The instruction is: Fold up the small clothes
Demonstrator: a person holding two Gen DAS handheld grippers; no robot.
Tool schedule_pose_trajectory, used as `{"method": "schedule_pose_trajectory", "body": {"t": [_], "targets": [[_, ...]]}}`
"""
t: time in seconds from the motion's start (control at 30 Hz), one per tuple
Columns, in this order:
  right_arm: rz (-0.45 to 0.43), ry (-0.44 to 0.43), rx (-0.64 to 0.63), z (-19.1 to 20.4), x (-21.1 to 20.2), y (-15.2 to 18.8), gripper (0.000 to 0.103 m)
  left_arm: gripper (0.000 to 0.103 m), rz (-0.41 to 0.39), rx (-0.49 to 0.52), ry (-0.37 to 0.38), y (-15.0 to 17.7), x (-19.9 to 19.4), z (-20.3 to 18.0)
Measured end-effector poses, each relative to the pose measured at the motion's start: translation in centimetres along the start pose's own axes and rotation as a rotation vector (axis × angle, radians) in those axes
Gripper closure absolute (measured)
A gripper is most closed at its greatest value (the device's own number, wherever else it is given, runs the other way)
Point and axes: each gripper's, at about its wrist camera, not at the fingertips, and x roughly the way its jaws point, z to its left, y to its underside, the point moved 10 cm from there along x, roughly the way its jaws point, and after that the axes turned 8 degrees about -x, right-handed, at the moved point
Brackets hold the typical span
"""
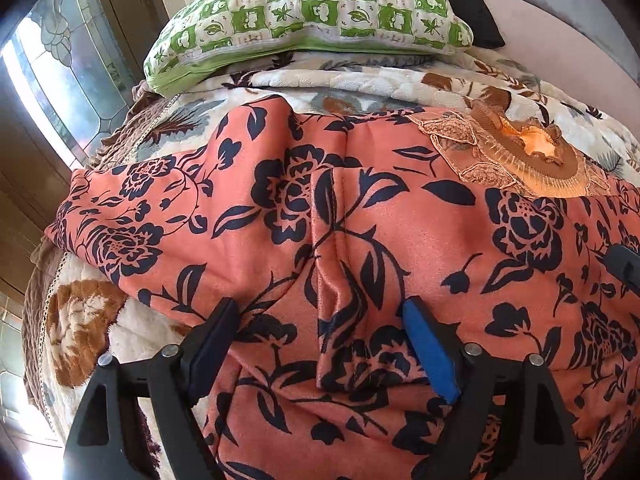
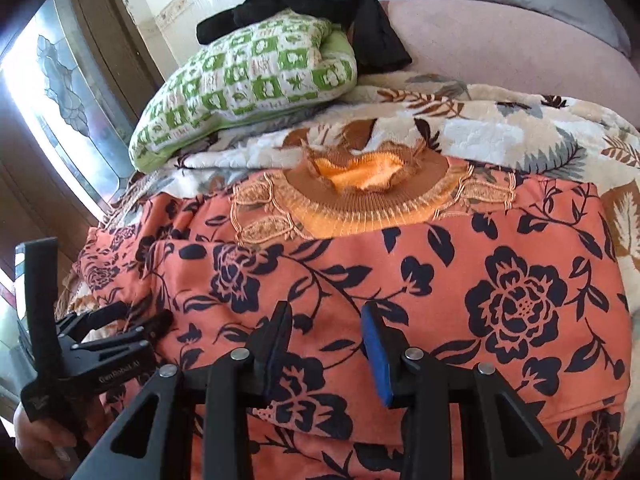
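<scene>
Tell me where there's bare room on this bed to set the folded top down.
Freest: the pink sheet, right of the green checked pillow and black garment, beyond the leaf-print blanket. A strip of blanket between the pillow and the orange floral top is also bare. The near side is crowded by the top.

Your top [image 2: 400, 280] is soft matt cloth with a faint sheen, its collar [image 2: 360, 204] ribbed knit edged in embroidery. The blanket [image 1: 360, 80] beneath looks plush and embossed; the pillow [image 1: 304, 12] is quilted cotton. Your grippers [image 1: 320, 320] are matt black plastic with shiny metal pins; one pad [image 1: 430, 352] is blue foam.
</scene>
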Motion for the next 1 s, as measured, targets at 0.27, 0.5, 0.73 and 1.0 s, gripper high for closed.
{"method": "schedule_pose_trajectory", "body": {"t": [0.27, 0.5, 0.73, 1.0], "targets": [[0.108, 0.077, -0.099, 0.4, 2.8, 1.9, 0.038, 0.0, 0.118, -0.111, 0.068, 0.2, 1.4, 1.8], [0.088, 0.069, -0.101, 0.4, 2.8, 2.0, 0.034, 0.0, -0.113, -0.246, 0.039, -5.8, -3.1, 10.1], [0.064, 0.066, -0.114, 0.8, 2.8, 2.1, 0.03, 0.0, -0.042, -0.654, -0.059, -6.3, -0.4, 26.0], [0.062, 0.069, -0.123, 1.0, 2.9, 2.1, 0.028, 0.012, -0.02, -0.745, 0.062, -7.3, 2.9, 31.6]]}}
